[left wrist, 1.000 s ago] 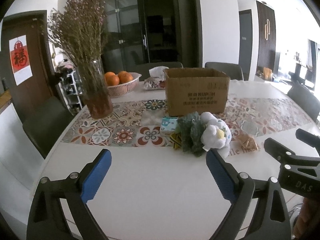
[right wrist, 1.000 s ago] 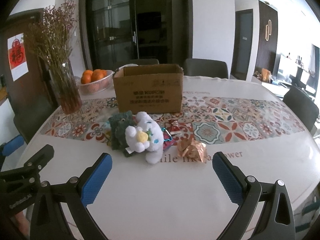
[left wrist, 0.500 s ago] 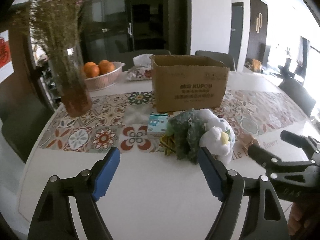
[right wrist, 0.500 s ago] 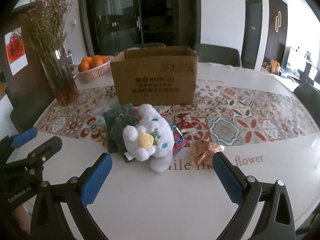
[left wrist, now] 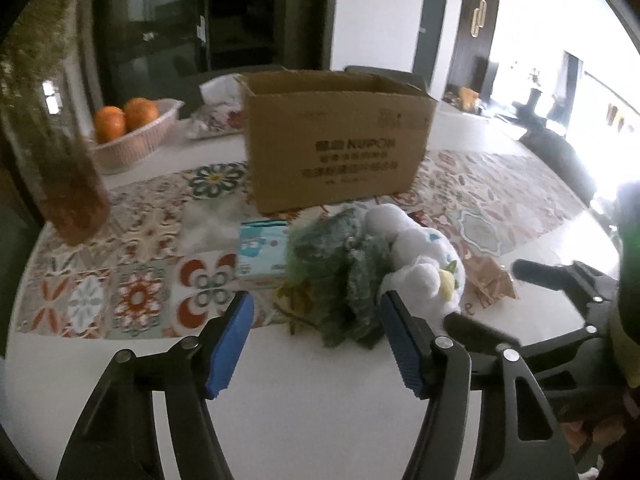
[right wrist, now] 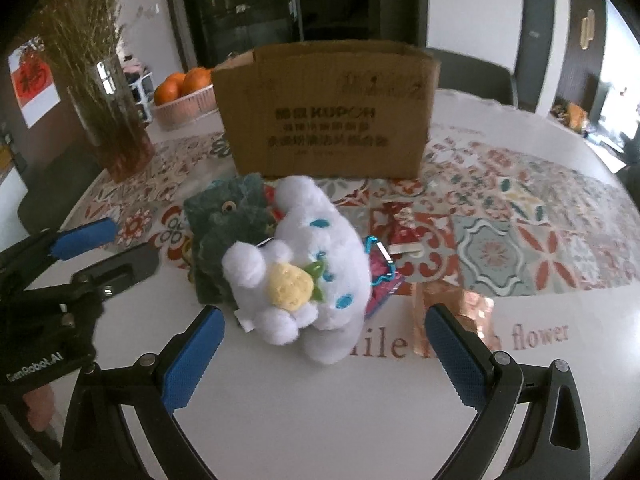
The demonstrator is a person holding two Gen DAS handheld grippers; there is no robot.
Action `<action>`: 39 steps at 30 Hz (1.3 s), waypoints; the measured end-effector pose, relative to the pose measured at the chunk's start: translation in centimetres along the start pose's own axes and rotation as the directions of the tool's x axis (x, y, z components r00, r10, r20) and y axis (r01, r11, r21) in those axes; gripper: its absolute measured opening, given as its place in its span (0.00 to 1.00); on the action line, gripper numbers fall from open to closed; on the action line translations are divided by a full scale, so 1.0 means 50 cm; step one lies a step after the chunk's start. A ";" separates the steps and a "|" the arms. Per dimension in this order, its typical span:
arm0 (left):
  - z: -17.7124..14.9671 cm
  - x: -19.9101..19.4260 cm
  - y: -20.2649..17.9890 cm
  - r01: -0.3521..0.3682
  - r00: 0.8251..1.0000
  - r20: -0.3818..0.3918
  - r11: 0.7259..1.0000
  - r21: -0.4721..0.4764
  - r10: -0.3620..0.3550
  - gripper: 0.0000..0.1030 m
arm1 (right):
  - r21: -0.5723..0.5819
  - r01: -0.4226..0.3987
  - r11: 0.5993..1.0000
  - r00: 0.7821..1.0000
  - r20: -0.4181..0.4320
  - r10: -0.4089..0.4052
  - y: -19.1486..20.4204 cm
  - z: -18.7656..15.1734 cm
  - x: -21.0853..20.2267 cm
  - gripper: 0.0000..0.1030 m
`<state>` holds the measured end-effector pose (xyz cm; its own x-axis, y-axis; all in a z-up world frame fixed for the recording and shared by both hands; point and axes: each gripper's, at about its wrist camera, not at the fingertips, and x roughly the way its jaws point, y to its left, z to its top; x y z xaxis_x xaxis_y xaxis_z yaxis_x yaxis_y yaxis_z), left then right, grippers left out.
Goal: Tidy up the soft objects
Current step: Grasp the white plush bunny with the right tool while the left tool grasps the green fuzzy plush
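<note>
A white plush toy [right wrist: 316,264] holding a yellow fruit lies on the table, touching a dark green plush toy [right wrist: 228,220] on its left. An open cardboard box [right wrist: 328,116] stands behind them. My right gripper [right wrist: 324,344] is open and empty, just in front of the white plush. My left gripper [left wrist: 316,340] is open and empty, just in front of the green plush [left wrist: 340,276], with the white plush [left wrist: 420,264] at its right finger. The box also shows in the left wrist view [left wrist: 336,136].
Around the plush toys lie a tissue pack [left wrist: 260,252], a copper foil wrapper [right wrist: 456,312], a red packet [right wrist: 404,228] and a pink pouch [right wrist: 380,280]. A vase of dried flowers [right wrist: 116,128] and a basket of oranges [left wrist: 128,128] stand at the left.
Both grippers have moved forward toward the plush toys, which now fill more of each view. Both stay open; the left jaws look slightly narrower.
</note>
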<state>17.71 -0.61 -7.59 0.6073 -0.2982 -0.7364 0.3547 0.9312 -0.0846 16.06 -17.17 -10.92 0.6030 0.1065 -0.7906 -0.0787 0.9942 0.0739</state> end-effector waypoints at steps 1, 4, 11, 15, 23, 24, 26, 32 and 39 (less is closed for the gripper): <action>0.003 0.008 0.001 0.020 1.000 -0.009 1.000 -0.002 -0.020 0.62 | -0.005 -0.014 1.000 1.000 -0.006 0.014 0.000 0.002 0.006 0.99; 0.011 0.032 0.004 0.062 0.998 -0.031 0.998 -0.009 -0.063 0.62 | -0.026 -0.031 0.999 0.999 -0.014 0.031 0.003 0.011 0.024 0.99; 0.021 0.090 0.012 0.130 0.988 -0.083 0.991 -0.040 -0.133 0.57 | -0.052 -0.060 0.997 0.998 -0.037 0.059 0.004 0.027 0.065 0.99; 0.024 0.123 0.015 0.155 0.981 -0.109 0.987 -0.053 -0.160 0.50 | -0.044 -0.078 0.996 0.996 -0.042 0.077 -0.006 0.034 0.084 0.99; 0.032 0.160 0.016 0.192 0.974 -0.113 0.979 -0.069 -0.199 0.42 | -0.016 -0.139 0.990 0.989 -0.051 0.138 -0.014 0.039 0.110 0.99; 0.032 0.163 0.016 0.195 0.973 -0.111 0.978 -0.069 -0.202 0.40 | -0.011 -0.144 0.990 0.988 -0.053 0.143 -0.016 0.038 0.112 0.98; 0.033 0.170 0.019 0.199 0.973 -0.106 0.977 -0.074 -0.206 0.33 | 0.004 -0.156 0.988 0.986 -0.054 0.156 -0.018 0.038 0.117 0.95; 0.031 0.178 0.022 0.229 0.965 -0.104 0.966 -0.119 -0.242 0.20 | 0.037 -0.177 0.984 0.983 -0.045 0.178 -0.019 0.035 0.119 0.86; 0.028 0.149 0.011 0.221 0.970 -0.073 0.967 -0.125 -0.231 0.18 | 0.063 -0.168 0.984 0.985 -0.015 0.169 -0.026 0.025 0.097 0.83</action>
<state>23.41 -2.62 -12.17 0.4552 -0.4893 -0.7439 0.3885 0.8609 -0.3285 20.10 -17.93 -14.10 0.5692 0.2728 -0.7756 -0.1288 0.9613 0.2436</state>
